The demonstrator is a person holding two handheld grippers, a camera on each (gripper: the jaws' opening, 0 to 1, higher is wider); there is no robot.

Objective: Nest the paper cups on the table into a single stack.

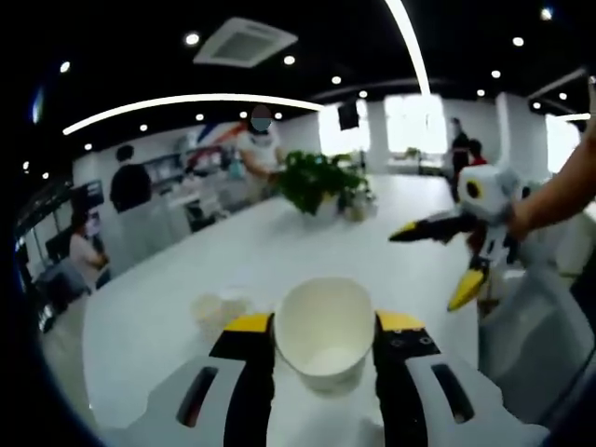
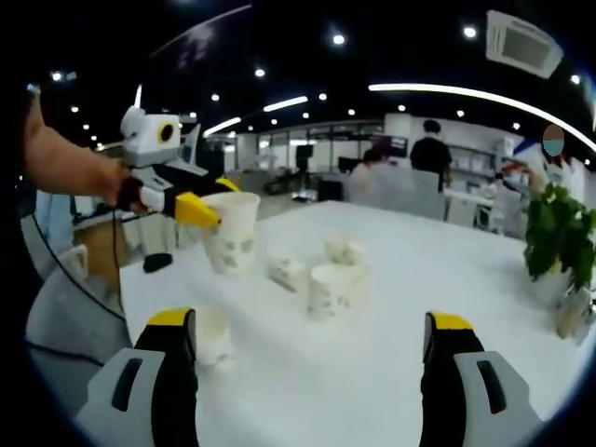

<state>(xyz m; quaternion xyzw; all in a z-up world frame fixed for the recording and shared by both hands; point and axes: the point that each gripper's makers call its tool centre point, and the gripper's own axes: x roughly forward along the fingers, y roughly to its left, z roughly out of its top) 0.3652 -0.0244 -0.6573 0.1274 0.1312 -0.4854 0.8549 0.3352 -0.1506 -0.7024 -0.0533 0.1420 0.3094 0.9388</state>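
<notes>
1. Left gripper (image 1: 324, 337) at 6 o'clock of the left gripper view, jaws pinching a white paper cup (image 1: 325, 331), open mouth facing up toward the camera.
2. Same held cup (image 2: 231, 230) up in the air at 9 o'clock of the right gripper view, gripped by yellow-tipped jaws, above the near corner of the white worktop (image 2: 372, 372).
3. Right gripper (image 2: 312, 358) at 6 o'clock of the right gripper view, jaws spread wide, nothing between them.
4. Upright paper cup (image 2: 326, 291) near the middle of the right gripper view, standing on the worktop.
5. Cup lying on its side (image 2: 289, 271) just beside it at 10 o'clock.
6. Another cup on its side (image 2: 343, 249) farther back at 12 o'clock.
7. Low cup (image 2: 210, 335) touching the inside of the right gripper's left jaw in the picture; too blurry to tell if it stands or lies.
8. Small dark thing (image 2: 156, 263) on the worktop at 9 o'clock, too small to name.
9. Potted green plant (image 2: 559, 237) at 3 o'clock of the right gripper view, on the worktop.
10. People standing and sitting far back in the room.
</notes>
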